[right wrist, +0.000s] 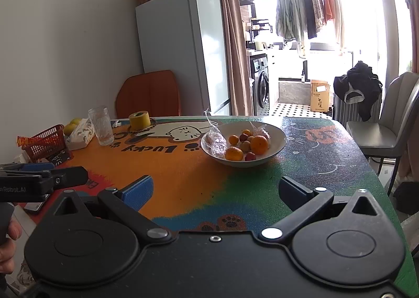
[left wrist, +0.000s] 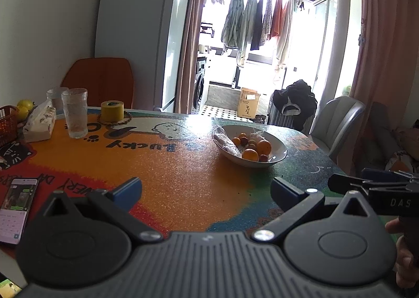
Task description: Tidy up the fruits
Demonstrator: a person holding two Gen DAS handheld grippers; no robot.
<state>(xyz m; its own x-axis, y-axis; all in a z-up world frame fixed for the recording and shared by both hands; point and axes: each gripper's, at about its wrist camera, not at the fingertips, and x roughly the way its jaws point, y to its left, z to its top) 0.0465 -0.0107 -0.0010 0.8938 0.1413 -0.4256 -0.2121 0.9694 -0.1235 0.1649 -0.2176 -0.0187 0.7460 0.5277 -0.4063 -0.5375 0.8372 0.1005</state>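
We hold both grippers low over the near edge of the table, side by side. The left gripper [left wrist: 205,189] has its blue-padded fingers spread wide with nothing between them, and the right gripper [right wrist: 214,192] is spread the same way, also empty. In the left view the right tool's side shows white letters "DAS"; in the right view the left tool reads "n Robot.AI".

The white bowl [left wrist: 280,152] sits well ahead of both grippers, toward the right half of the table. In it we see oranges [right wrist: 259,144], small reddish plums [right wrist: 250,156] and a clear plastic bag [right wrist: 216,141] against the bowl's left side.

The tablecloth [right wrist: 183,175] is orange, green and blue with a white cartoon cat and the word "Lucky" printed upside down from our side. At the far left stand a ribbed drinking glass [left wrist: 75,114], a yellow tape roll [left wrist: 112,110], a tissue pack [left wrist: 39,122] and a red plastic basket [right wrist: 47,144] with yellow fruit [left wrist: 25,107] behind it. A phone [left wrist: 17,209] lies near the left edge, screen lit
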